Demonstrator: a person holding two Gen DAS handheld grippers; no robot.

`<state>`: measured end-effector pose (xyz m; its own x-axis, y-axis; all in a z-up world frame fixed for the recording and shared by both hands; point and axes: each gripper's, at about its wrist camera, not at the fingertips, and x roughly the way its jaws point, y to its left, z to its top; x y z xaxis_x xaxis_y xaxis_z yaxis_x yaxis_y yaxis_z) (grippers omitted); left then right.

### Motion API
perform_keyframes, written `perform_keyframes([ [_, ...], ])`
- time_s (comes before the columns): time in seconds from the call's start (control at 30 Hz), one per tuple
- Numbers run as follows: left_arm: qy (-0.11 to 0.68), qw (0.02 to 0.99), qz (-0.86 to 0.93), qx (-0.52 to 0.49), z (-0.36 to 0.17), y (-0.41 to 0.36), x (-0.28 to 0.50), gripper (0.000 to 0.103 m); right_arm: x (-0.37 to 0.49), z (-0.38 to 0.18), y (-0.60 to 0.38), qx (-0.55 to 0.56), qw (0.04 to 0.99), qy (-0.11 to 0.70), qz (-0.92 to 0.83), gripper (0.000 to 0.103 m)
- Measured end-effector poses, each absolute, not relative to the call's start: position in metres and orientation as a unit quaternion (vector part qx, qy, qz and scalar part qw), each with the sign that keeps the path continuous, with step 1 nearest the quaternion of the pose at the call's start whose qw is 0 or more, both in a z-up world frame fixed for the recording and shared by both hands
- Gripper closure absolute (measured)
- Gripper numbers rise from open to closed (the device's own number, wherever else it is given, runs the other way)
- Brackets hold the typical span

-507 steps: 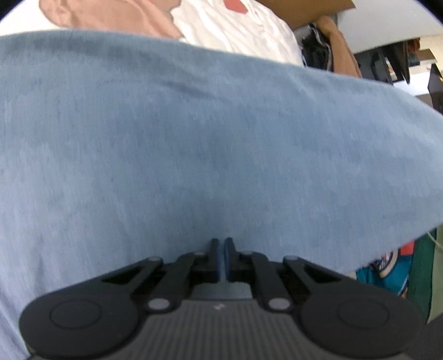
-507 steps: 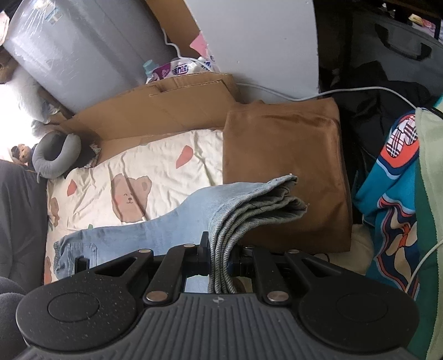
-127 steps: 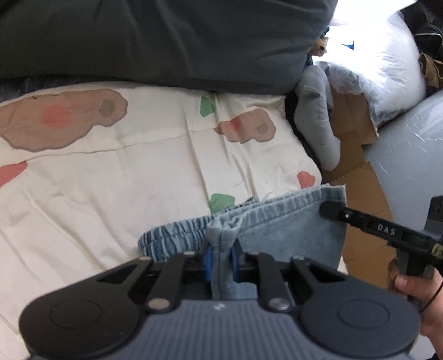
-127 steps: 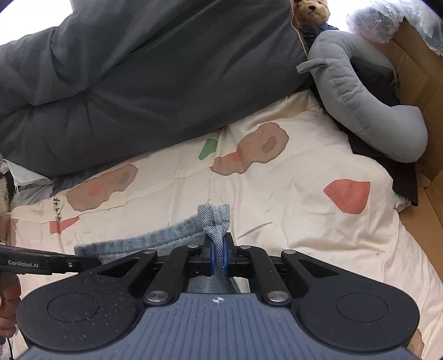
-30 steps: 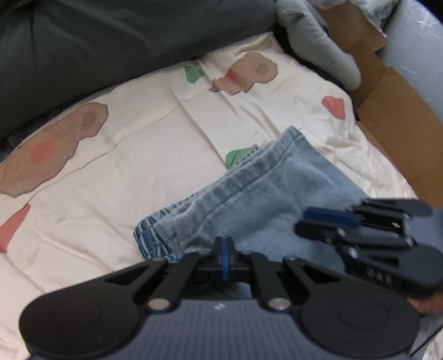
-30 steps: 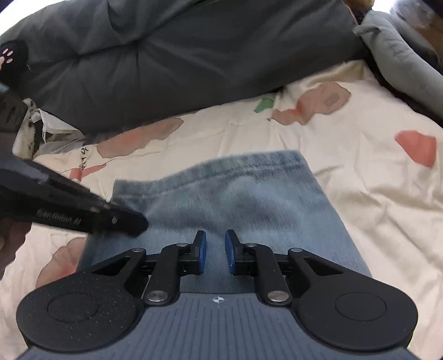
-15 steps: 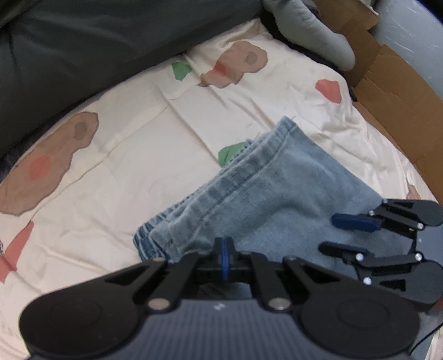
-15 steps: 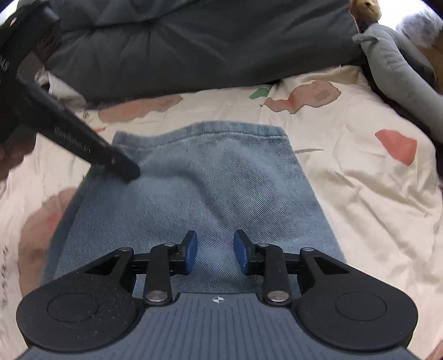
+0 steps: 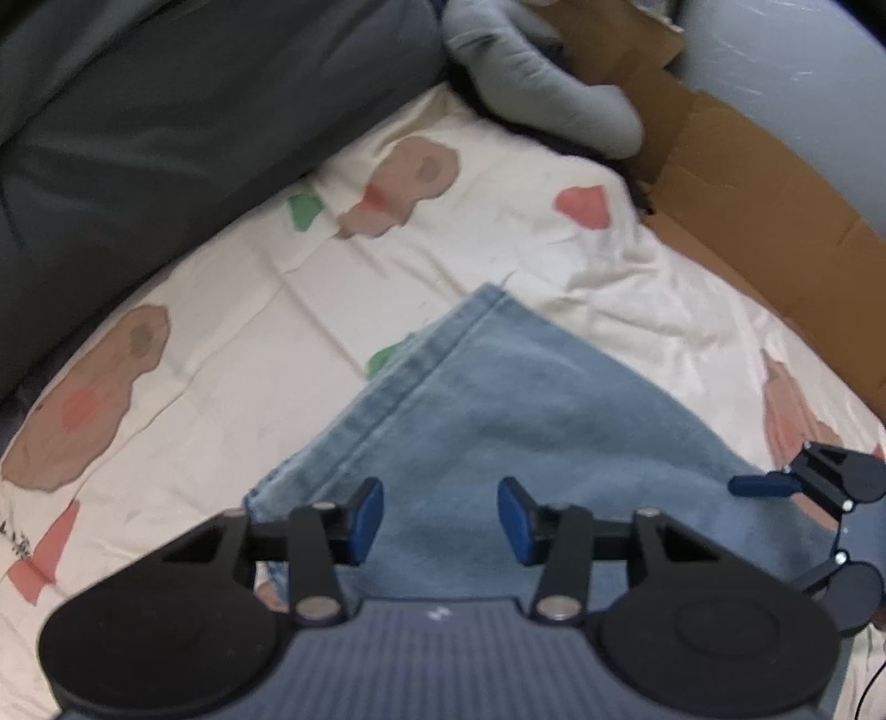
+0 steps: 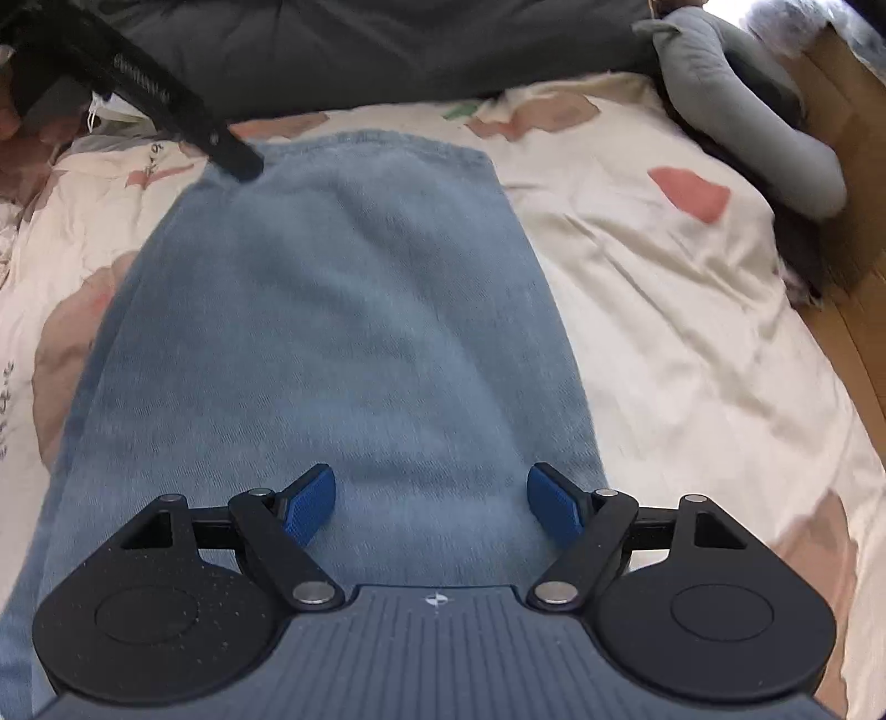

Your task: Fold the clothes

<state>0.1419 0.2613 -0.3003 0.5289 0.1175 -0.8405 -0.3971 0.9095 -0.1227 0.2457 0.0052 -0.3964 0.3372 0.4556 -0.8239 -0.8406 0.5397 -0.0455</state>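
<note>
While both tools hang over the bed, the folded jeans (image 10: 343, 332) lie flat on the cream printed sheet (image 10: 692, 343), a pale blue rectangle with its hemmed edge toward the dark grey duvet (image 10: 387, 50).

Left side, right-wrist view: a hand (image 10: 16, 105) holds the left gripper (image 9: 440, 518); one black finger (image 10: 232, 155) reaches down to the far left corner of the jeans. Contact there cannot be confirmed. From its own camera the jaws stand apart, just been opening, blue pads clear of the cloth, nothing between them but denim lying below.

Centre: jeans span most of the right-wrist view, stacked layers showing at the left edge (image 9: 310, 471) in the left-wrist view.

Right: the right gripper (image 10: 432, 507) is spread wide, jaws just been opening, released, pads above the near end of the jeans. It also shows at the right edge of the left-wrist view (image 9: 786, 498).

Far right: a grey neck pillow (image 10: 742, 111) against brown cardboard (image 9: 736, 188).
</note>
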Motion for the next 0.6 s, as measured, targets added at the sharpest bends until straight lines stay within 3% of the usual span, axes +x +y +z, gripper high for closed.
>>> perform_keyframes([
  [0.27,0.459,0.866,0.111,-0.166,-0.296,0.237,0.133,0.054,0.229,-0.396,-0.024,-0.243,0.779,0.418,0.4,0.021],
  [0.47,0.471,0.862,0.08,-0.167,-0.306,0.209,0.127,0.054,0.216,-0.397,-0.052,-0.25,0.774,0.447,0.372,0.01],
  [0.6,0.478,0.865,0.05,-0.148,-0.311,0.182,0.123,0.054,0.209,-0.395,-0.072,-0.262,0.771,0.458,0.356,0.009],
])
